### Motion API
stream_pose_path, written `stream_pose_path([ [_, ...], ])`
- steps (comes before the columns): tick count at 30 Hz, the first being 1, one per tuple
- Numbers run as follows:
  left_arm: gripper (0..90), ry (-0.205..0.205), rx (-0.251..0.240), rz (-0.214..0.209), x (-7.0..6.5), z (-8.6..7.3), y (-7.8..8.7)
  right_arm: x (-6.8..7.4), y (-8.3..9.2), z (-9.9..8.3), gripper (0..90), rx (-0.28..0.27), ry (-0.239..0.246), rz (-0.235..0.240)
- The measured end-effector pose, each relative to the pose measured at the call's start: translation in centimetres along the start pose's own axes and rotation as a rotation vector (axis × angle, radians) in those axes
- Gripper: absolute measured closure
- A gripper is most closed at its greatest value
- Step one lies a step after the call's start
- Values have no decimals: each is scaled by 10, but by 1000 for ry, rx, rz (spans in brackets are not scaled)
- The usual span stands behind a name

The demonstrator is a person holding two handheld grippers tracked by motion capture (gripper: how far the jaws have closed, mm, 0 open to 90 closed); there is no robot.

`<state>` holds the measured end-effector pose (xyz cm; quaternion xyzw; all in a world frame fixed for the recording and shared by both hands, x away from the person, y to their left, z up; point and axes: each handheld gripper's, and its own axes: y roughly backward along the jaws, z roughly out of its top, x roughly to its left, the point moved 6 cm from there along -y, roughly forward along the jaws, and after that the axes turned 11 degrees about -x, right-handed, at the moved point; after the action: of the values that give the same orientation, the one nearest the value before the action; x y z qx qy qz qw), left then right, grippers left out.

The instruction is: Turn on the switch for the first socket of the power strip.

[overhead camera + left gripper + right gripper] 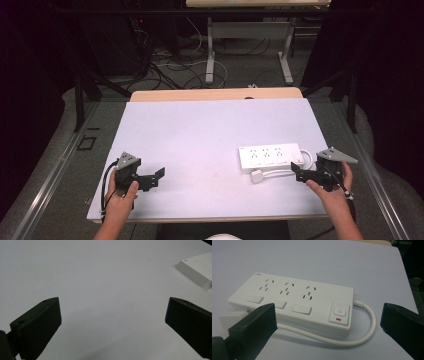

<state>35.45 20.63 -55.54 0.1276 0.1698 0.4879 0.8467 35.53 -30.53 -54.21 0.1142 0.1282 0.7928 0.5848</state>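
So far: we judge the work barely begun; nothing is gripped, and the strip (270, 157) lies flat on the table (200, 130) with all its sockets empty.
Strip: it sits toward the table's right near side, and it is our landmark for the rest.
Plug (257, 176): it lies loose just in front of the strip's near edge, its cable (352, 341) looping out of the strip's right end and back along the front.
Left to do: as we read it, the plug or the strip has yet to be picked up; neither is touched.
Right gripper (298, 172): we hold it just right of the strip, pointing left at it, low over the table; its jaws stand wide apart, framing the strip's switch end in the right gripper view.
Left gripper (159, 176): we hold it well to the strip's left, aimed toward it, jaws spread wide over bare table.
Hands: each is wrapped round its gripper's body, forearms coming in from the near edge.
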Motion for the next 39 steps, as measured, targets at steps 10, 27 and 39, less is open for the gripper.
stream_pose_path([
  [10, 2, -18, -7, 3, 0, 0, 3, 9, -2, 2, 0, -5, 27, 26],
  [27, 3, -37, -2, 3, -3, -1, 3, 26, -3, 10, 151, 60, 134, 98],
  [39, 4, -33, 2, 7, -3, -2, 3, 35, -9, 17, 188, 132, 212, 164],
])
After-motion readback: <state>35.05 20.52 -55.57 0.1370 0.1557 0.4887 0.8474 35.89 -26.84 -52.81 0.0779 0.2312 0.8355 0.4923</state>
